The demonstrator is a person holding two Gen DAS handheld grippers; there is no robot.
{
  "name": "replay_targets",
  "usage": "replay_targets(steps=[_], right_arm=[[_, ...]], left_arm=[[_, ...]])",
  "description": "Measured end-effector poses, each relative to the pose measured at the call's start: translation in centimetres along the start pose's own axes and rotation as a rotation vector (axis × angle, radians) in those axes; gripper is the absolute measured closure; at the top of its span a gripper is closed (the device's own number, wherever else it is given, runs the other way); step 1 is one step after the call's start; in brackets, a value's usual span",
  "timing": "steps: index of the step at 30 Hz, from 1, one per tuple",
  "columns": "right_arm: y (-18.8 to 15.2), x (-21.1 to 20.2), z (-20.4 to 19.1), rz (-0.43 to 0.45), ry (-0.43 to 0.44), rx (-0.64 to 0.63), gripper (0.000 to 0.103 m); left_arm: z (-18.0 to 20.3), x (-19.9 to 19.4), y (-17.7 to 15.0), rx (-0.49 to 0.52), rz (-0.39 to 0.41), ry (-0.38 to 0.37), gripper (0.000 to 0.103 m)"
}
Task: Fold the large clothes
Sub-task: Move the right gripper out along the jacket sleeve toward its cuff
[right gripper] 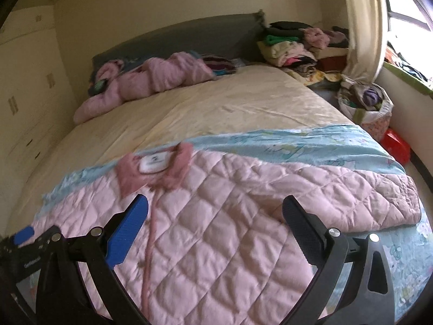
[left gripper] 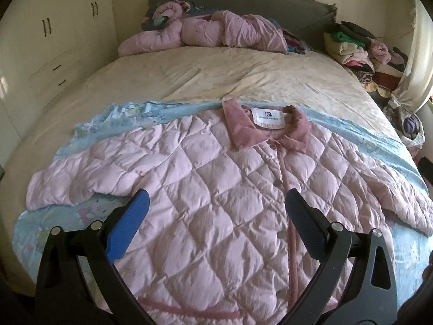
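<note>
Your left gripper fills the bottom of its frame, jaws spread wide and empty, one pad ribbed blue plastic, the other dark. Your right gripper sits the same way at the bottom of its own view, spread and holding nothing.

Just past both, the jacket lies flat and face up across the middle of each frame. It is pale pink, puffy, stitched in diamond quilting, with a row of round snaps down a darker pink placket. In the left view one sleeve stretches toward the left edge; in the right view the other sleeve runs to the right edge. The collar is dusty rose with a soft, velvety look, and a white square label sits inside it.

Under the jacket lies a thin, light blue printed sheet, rumpled at its edges. Beyond it the bed shows smooth cream fabric with shallow creases.

At the top of the frame a second pink quilted garment lies bunched against a grey headboard. In the upper right, folded clothes stand stacked; cream cupboards fill the upper left.
</note>
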State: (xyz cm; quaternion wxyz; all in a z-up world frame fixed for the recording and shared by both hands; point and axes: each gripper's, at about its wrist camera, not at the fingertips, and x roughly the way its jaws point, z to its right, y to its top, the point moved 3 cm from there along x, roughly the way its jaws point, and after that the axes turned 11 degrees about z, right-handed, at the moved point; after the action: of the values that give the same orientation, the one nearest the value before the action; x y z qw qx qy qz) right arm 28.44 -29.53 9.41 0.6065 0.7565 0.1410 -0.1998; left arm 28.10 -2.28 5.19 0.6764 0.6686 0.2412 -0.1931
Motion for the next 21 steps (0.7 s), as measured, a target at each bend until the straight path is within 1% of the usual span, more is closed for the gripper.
replay_targets(steps=[4,6,13,18,21], right_arm=[[0.7,2.3,2.8,-0.011,-0.068,0.032,0.004],[0.6,3.4,4.3,-0.022,-0.089,0.053,0.004],[-1.4,6.7,10.9,-0.069,-0.195,0.154,0.004],[-3.1,7.9,16.7,-0.093,-0.275,0.255,0.004],[-4.1,7.9,20.0,-0.098,-0.317,0.324,0.004]], left_arm=[[0.2,2.0,0.1,-0.018,-0.009,-0.005,0.009],[0.3,3.4,-0.4,-0.029,-0.027,-0.009,0.009],[1.5,6.6,-2.5,-0.015,-0.084,-0.006,0.009],[2.6,7.4,-3.7,0.016,-0.101,0.0,0.009],[3.4,7.2,-4.2,0.035,-0.096,-0.005,0.009]])
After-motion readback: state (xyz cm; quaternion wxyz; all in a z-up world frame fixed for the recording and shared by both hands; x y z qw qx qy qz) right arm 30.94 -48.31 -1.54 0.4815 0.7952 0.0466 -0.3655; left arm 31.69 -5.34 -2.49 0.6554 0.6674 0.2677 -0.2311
